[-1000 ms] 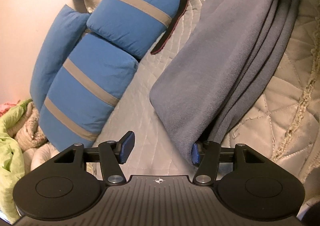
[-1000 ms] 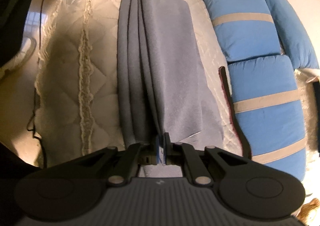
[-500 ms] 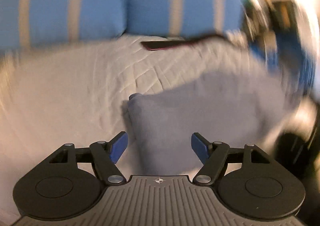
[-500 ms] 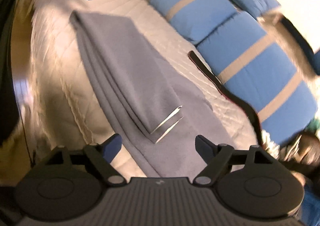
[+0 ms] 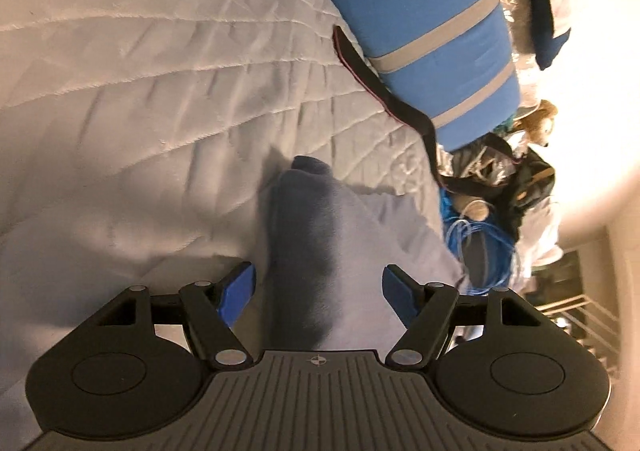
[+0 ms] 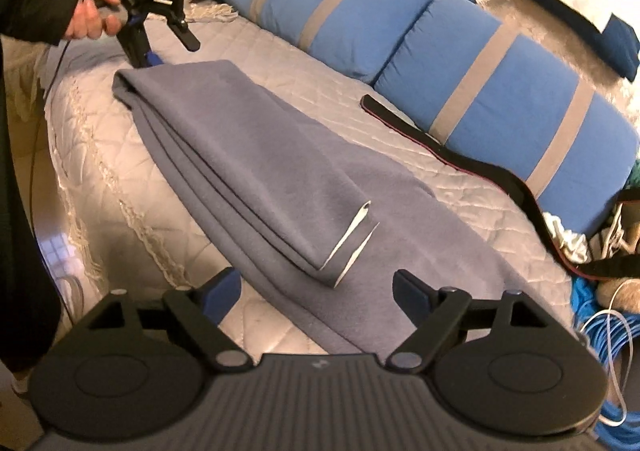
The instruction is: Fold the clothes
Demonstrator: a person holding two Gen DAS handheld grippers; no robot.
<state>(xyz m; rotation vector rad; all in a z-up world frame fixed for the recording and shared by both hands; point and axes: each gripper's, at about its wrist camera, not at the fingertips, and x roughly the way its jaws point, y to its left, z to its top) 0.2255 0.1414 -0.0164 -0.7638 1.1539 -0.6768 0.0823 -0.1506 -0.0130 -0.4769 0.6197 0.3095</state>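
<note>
A: Garment?
B: Grey-blue fleece (image 6: pixel 256 171), folded lengthwise into a long layered strip, flat on the bed, running diagonally.
A: Ends?
B: Near end shows two pale hem edges; far end bunched, slightly raised (image 5: pixel 308 219).

Both wrist views downward, sharing grey cloth (image 5: pixel 320 235).

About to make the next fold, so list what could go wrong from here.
1. The grey blanket lies as a long strip whose stacked layers already stagger along one edge; a one-layer pinch could pull them apart.
2. The left claw is open astride the thick end fold, which may slip out.
3. The black strap lies close beside it and could snag.
</note>
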